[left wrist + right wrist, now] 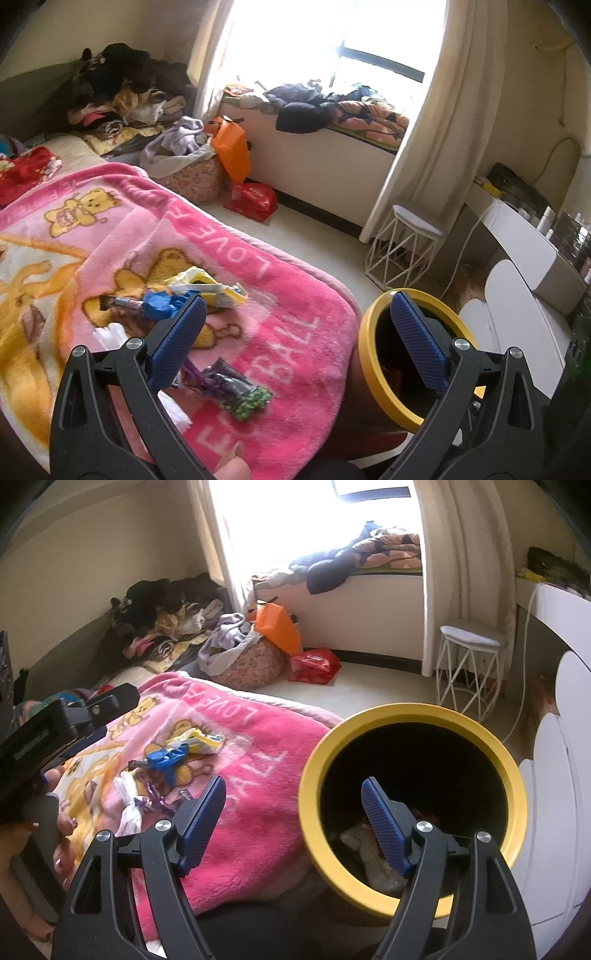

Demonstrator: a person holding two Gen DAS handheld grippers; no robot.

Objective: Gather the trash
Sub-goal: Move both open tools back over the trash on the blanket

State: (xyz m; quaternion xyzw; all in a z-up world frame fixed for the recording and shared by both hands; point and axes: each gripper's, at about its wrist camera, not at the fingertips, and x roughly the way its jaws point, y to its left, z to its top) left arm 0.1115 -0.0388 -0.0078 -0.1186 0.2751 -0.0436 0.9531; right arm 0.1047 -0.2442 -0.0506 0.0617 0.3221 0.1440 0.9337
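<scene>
Several wrappers (207, 291) at frame centre, light, crinkly, likely slippery; pinch each mid-body; left gripper (295, 332) and right gripper (295, 823) agape, empty.

Beyond my tool lies a pink bear blanket (258, 295). Farther off, a white wire stool (406, 243) stands by the curtain (443, 129), an orange bag (232, 147) beside piled clothes (122, 92).

Beside the bin (412, 716), whose yellow rim looks smooth and matt, lies a fleecy pink blanket (295, 332) strewn with crinkled glossy wrappers (236, 387), while both grippers' black plastic arms carry ribbed blue pads (201, 823) and shiny metal pins.
</scene>
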